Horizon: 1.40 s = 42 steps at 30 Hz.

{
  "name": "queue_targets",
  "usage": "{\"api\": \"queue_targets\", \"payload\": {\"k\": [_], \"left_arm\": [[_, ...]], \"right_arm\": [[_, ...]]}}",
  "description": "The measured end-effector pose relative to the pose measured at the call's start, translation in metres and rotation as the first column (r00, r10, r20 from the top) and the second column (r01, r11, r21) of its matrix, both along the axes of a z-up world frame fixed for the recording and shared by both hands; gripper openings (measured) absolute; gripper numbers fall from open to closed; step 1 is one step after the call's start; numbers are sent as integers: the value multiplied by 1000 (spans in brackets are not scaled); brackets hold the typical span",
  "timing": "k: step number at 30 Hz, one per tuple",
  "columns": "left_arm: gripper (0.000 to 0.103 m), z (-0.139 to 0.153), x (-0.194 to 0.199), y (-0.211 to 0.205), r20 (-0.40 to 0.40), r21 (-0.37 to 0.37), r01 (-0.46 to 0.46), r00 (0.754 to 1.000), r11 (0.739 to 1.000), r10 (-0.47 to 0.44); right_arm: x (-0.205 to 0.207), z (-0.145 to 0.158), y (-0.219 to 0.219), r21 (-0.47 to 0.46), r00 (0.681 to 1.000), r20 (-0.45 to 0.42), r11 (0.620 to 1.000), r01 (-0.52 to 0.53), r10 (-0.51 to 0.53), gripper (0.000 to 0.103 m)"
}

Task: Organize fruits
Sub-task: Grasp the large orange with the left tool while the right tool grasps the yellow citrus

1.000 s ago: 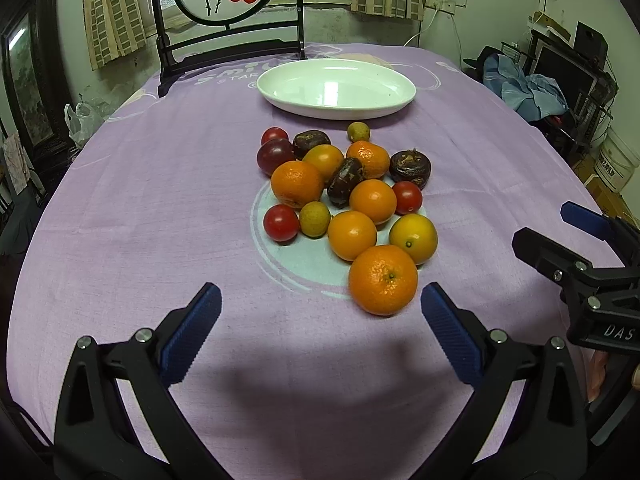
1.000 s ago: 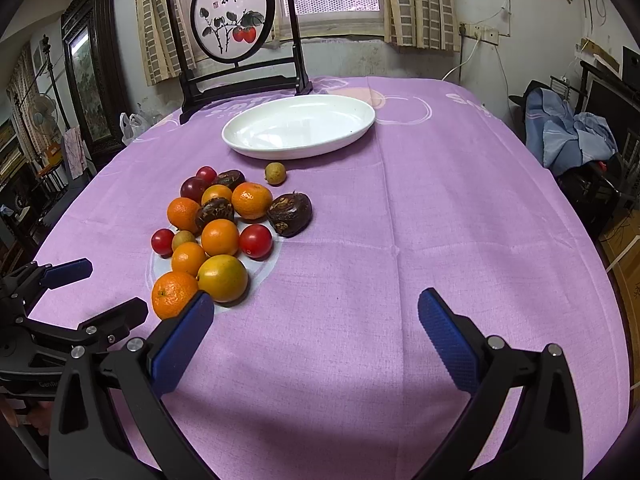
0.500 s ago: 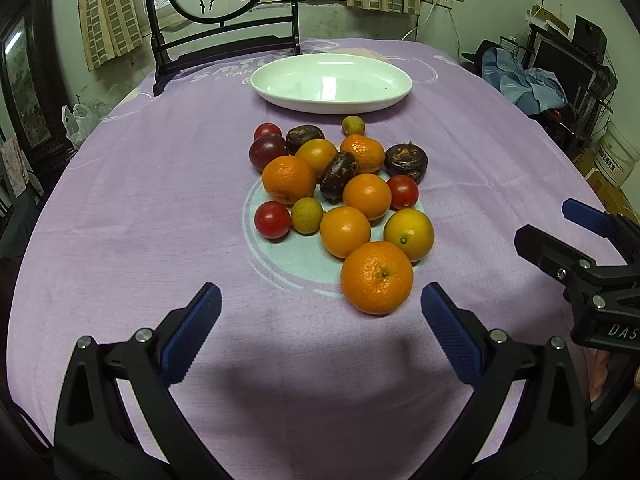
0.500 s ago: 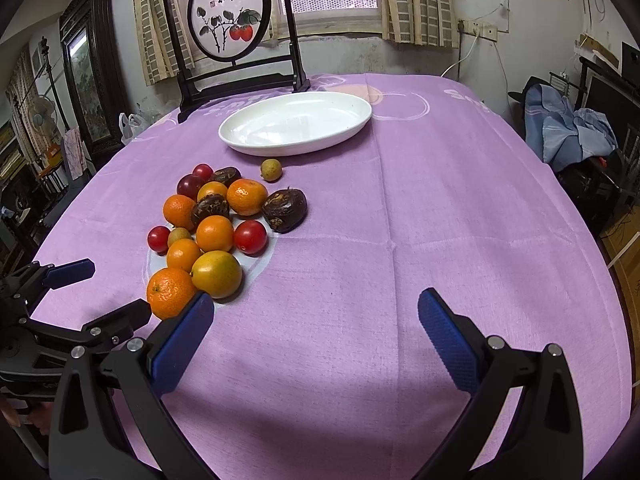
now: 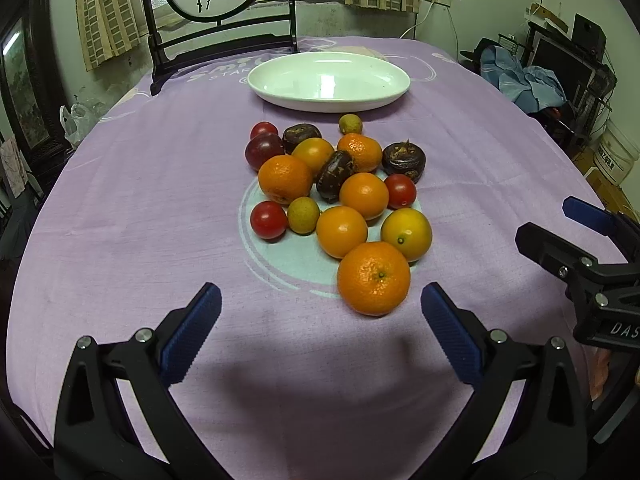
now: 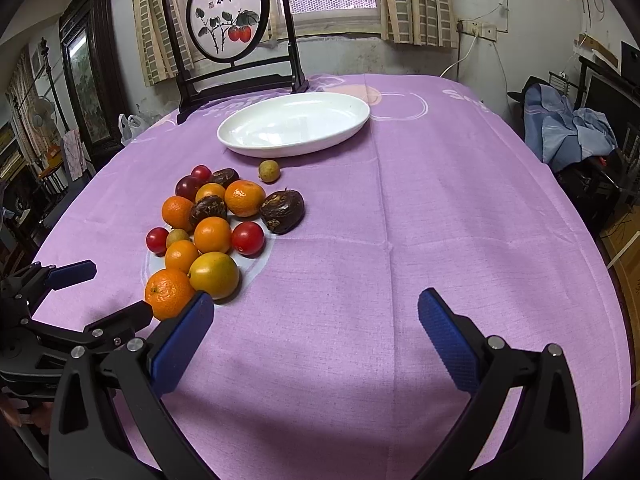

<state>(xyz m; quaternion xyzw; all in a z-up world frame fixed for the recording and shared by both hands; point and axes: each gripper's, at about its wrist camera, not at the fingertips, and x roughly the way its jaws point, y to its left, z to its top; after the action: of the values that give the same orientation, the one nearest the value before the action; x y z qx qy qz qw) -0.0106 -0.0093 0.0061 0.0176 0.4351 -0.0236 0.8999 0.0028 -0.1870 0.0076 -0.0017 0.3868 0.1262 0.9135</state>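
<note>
A pile of oranges, red tomatoes, dark fruits and small green-yellow fruits lies on the purple tablecloth [image 5: 120, 208]. The nearest orange [image 5: 373, 278] sits just ahead of my open, empty left gripper [image 5: 320, 326], a little right of its centre. An empty white oval plate [image 5: 329, 81] stands behind the pile. My right gripper [image 6: 316, 334] is open and empty over bare cloth, right of the pile; the same orange [image 6: 168, 293] is by its left finger. The plate also shows in the right wrist view [image 6: 294, 124].
A dark wooden stand with a round painted screen [image 6: 228, 16] stands at the table's far edge behind the plate. The right gripper shows at the right of the left wrist view [image 5: 580, 256]. Room clutter and blue cloth [image 6: 568, 128] lie beyond the table's right edge.
Both grippers have edged slightly forward toward the fruit; the pile has shifted left and sits a little nearer in the left wrist view. Nothing was grasped; both jaws stay open.
</note>
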Motion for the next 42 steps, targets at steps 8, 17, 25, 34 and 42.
{"api": "queue_targets", "payload": {"k": [8, 17, 25, 34, 42], "left_arm": [[101, -5, 2, -5, -13, 5, 15, 1000, 1000, -15], [78, -30, 19, -26, -84, 12, 70, 994, 997, -69], [44, -31, 24, -21, -82, -35, 106, 991, 994, -109], [44, -12, 6, 21, -41, -72, 78, 996, 994, -81], [44, -13, 3, 48, -34, -92, 33, 999, 995, -36]], "right_arm": [[0, -2, -8, -7, 1000, -7, 1000, 12, -12, 102], [0, -6, -21, 8, 999, -23, 1000, 24, -24, 102], [3, -9, -19, -5, 999, -41, 1000, 8, -8, 102], [7, -24, 45, -86, 970, -123, 971, -221, 210, 102], [37, -40, 96, -130, 947, -185, 949, -287, 261, 79]]}}
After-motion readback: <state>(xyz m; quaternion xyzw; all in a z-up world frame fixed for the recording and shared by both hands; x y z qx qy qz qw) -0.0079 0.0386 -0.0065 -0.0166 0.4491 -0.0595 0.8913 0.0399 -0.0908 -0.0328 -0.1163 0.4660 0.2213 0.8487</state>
